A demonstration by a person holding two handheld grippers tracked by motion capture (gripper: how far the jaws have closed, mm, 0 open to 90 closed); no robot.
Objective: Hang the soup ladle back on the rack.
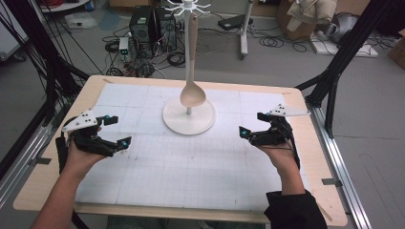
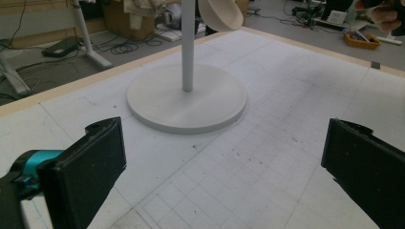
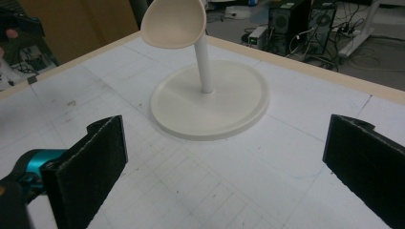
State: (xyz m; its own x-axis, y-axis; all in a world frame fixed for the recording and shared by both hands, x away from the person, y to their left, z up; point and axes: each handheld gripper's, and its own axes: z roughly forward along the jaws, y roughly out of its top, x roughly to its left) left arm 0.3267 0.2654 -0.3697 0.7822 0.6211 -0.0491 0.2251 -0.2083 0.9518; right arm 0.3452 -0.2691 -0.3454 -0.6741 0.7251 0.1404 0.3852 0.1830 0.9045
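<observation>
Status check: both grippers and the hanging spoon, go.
Left gripper open, empty, over the white mat. Right gripper open, empty. Beige wooden spoon hangs on the white round-based stand, untouched. Nothing between grippers and stand.

The worktop (image 1: 315, 157), edged in pale wood, is covered by a white gridded mat (image 1: 191, 162). A round white stand base (image 1: 189, 117) is set on the mat's far middle.

A stand (image 1: 189, 119) stood mid-table (image 1: 296, 157), toward the far edge; a spoon (image 1: 192, 90) hung on it, with the left gripper (image 1: 114, 131) and right gripper (image 1: 253, 125) flanking it nearer.
</observation>
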